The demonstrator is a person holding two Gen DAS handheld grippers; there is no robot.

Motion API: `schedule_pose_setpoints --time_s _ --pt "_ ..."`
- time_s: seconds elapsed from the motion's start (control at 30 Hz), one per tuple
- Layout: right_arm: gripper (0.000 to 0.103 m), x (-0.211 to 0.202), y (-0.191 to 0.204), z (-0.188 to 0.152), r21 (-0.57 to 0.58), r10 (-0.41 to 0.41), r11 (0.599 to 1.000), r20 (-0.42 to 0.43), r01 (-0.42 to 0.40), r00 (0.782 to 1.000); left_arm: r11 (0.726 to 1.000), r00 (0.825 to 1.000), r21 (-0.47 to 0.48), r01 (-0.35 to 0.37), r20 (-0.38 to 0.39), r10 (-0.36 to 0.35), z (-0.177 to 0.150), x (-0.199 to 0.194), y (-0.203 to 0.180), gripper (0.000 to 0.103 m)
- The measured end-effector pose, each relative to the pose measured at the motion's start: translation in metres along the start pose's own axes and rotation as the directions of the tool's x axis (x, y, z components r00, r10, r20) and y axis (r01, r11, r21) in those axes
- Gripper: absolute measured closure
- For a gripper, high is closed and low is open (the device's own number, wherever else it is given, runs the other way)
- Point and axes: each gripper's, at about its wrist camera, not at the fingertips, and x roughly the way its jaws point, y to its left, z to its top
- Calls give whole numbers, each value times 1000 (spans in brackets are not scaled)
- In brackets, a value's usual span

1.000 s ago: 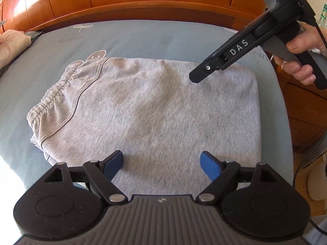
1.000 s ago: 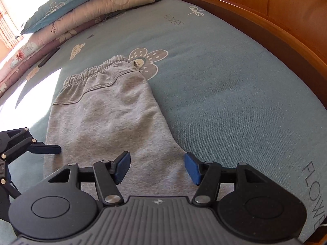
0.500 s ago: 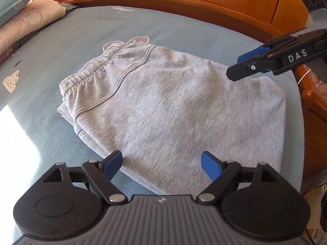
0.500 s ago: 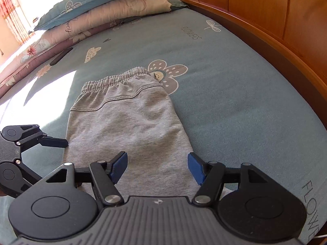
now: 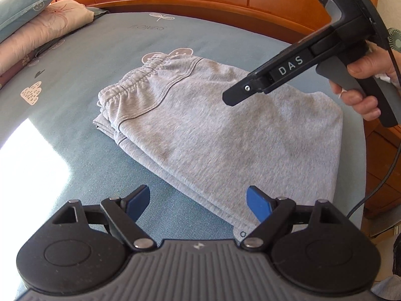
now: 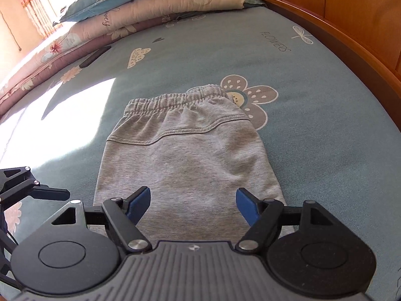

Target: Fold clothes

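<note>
A: Start with the biggest thing. What fills the frame?

B: The bed [image 5: 200, 40], in a blue-grey sheet with flower prints, running edge to edge in both views. A wooden bed frame [image 6: 351, 20] curves along the upper right of the right wrist view. At the upper left of that view I count 2 pillows [image 6: 160, 2] stacked on a folded quilt.

A: And the garment?

B: 1 pair of grey sweatpants [image 5: 225, 130], already folded into a compact rectangle, lying flat at the centre of the left wrist view. The elastic waistband [image 6: 175, 100] sits at the far end, touching a printed flower.

A: How will it handle?

B: I judge it soft, light and limp, thick fleece in several layers, so it sags if lifted by 1 point. It is not slippery or fragile. The best hold looks like the 2 near corners of the folded edge, pinching through all layers at once, 1 corner per tool.

A: The tools?

B: 2. The left gripper [image 5: 198, 200] sits at the bottom of its view, fingers spread wide and holding nothing, over the near edge of the cloth. The right gripper [image 6: 193, 200] also has its fingers apart and bare, above the near end of the pants. From the left wrist view it hangs at the upper right, gripped by 1 hand [image 5: 363, 82].
</note>
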Motion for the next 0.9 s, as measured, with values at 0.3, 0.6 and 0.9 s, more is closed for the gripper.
schedule_pose_setpoints --time_s 0.3,0.6,0.9 --pt "15 17 39 32 -66 -54 996 -19 52 998 1000 1000 7 -4 -12 4 -15 -9 11 17" --pt "13 55 63 56 -52 -78 996 -91 74 993 990 992 -71 -122 36 125 -30 -25 35 17" --pt "6 85 97 83 -136 -117 985 -80 106 990 950 935 -59 -307 165 312 -35 -47 41 11"
